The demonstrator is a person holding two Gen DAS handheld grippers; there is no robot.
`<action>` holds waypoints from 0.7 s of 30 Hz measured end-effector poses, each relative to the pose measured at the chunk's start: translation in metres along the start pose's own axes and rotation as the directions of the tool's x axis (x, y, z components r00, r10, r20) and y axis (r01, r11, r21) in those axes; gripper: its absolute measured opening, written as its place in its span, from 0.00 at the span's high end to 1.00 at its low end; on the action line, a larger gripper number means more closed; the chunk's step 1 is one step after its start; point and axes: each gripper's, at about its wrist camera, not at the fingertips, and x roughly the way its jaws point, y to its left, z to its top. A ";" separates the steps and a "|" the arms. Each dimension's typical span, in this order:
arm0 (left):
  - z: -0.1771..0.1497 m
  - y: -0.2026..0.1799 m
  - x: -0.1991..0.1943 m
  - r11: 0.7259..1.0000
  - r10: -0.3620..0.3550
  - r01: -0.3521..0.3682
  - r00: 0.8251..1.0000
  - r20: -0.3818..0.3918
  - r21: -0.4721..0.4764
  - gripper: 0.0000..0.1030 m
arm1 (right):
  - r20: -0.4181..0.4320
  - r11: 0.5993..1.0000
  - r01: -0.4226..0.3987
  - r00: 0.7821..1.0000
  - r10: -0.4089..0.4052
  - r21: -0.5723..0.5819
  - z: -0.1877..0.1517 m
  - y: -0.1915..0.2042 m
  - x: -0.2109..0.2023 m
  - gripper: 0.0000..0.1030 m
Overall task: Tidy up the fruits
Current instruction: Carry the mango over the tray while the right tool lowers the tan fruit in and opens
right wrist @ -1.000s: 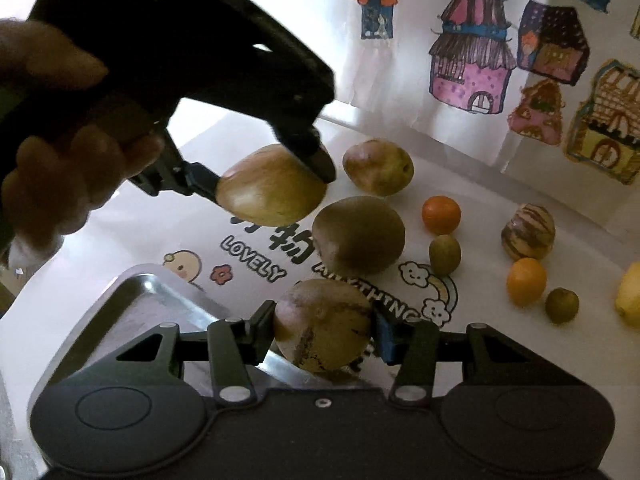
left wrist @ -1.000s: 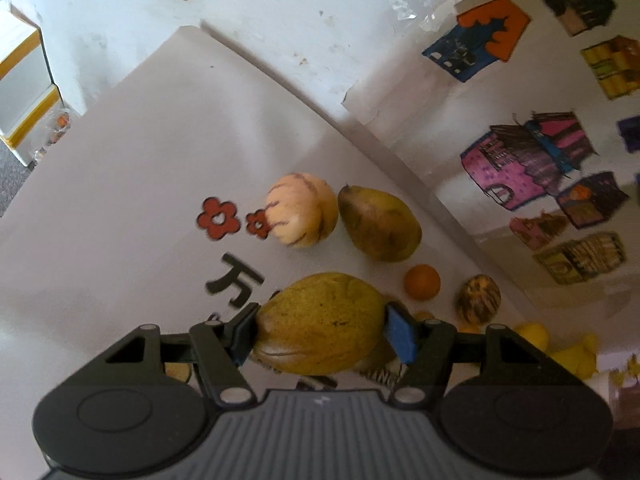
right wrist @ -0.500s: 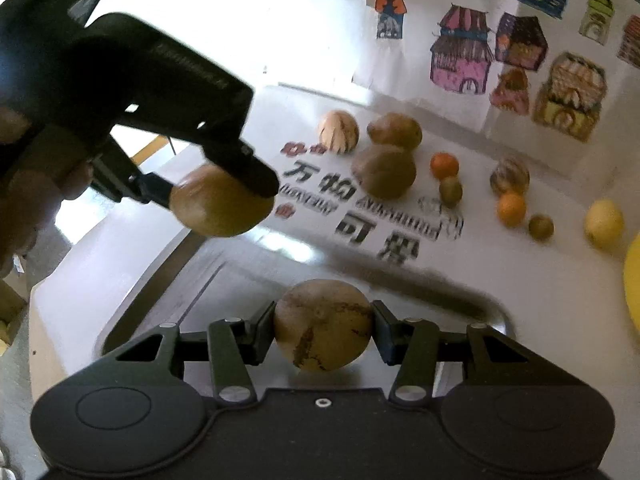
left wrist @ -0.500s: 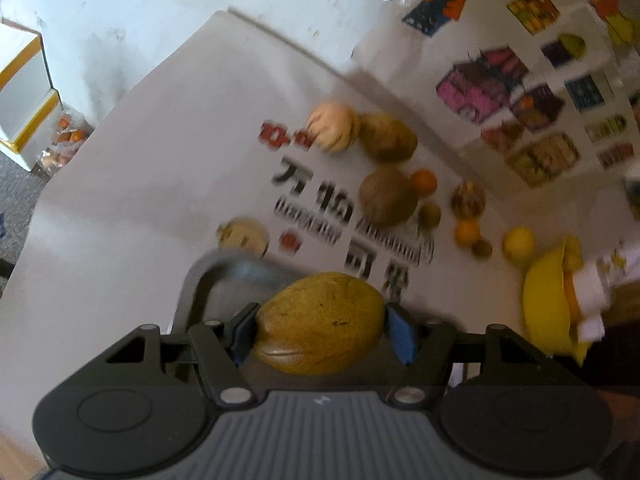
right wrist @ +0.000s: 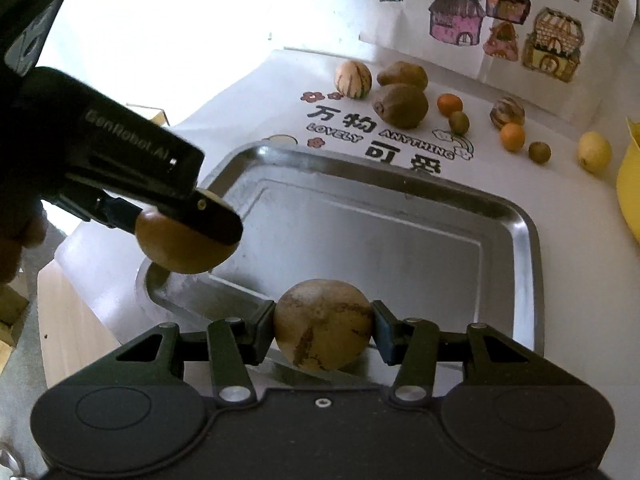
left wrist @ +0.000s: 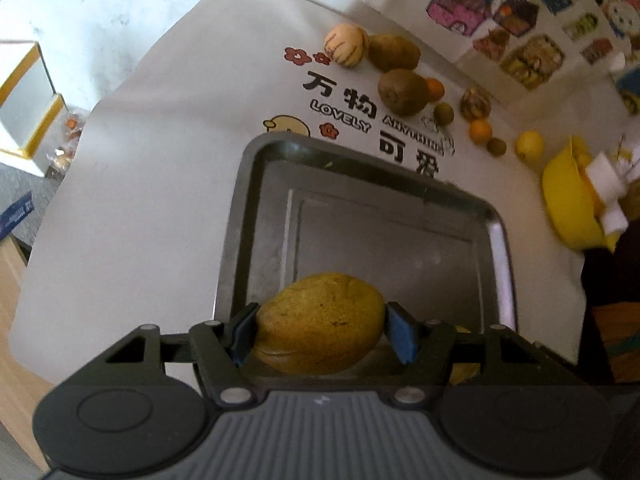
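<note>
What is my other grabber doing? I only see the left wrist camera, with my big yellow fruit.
Observer: The right gripper is shut on a round, brown-blotched fruit, near the metal tray's front rim.
Operator: Is anything in the tray?
Observer: In the right wrist view, the tray floor that shows is bare; both fruits are held in the grippers.
Operator: Where is my yellow fruit?
Observer: Seen from the right, the left gripper holds the yellow fruit above the tray's near left corner.
</note>
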 end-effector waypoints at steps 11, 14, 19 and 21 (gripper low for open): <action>-0.008 -0.009 0.006 0.993 0.046 -0.045 0.999 -0.006 0.109 0.32 | -0.012 1.000 0.011 1.000 -0.011 -0.012 -0.001 0.002 0.008 0.49; -0.009 -0.010 0.008 0.991 0.053 -0.051 0.999 -0.013 0.126 0.32 | -0.019 1.000 0.019 1.000 -0.019 -0.017 -0.003 0.004 0.008 0.49; -0.012 -0.007 0.012 0.989 0.070 -0.065 0.997 -0.027 0.135 0.32 | -0.021 0.999 0.023 0.999 -0.024 -0.025 -0.004 0.004 0.010 0.49; -0.013 -0.005 0.013 0.990 0.065 -0.061 0.997 -0.027 0.130 0.31 | -0.021 0.999 0.026 0.999 -0.027 -0.024 -0.003 0.004 0.011 0.49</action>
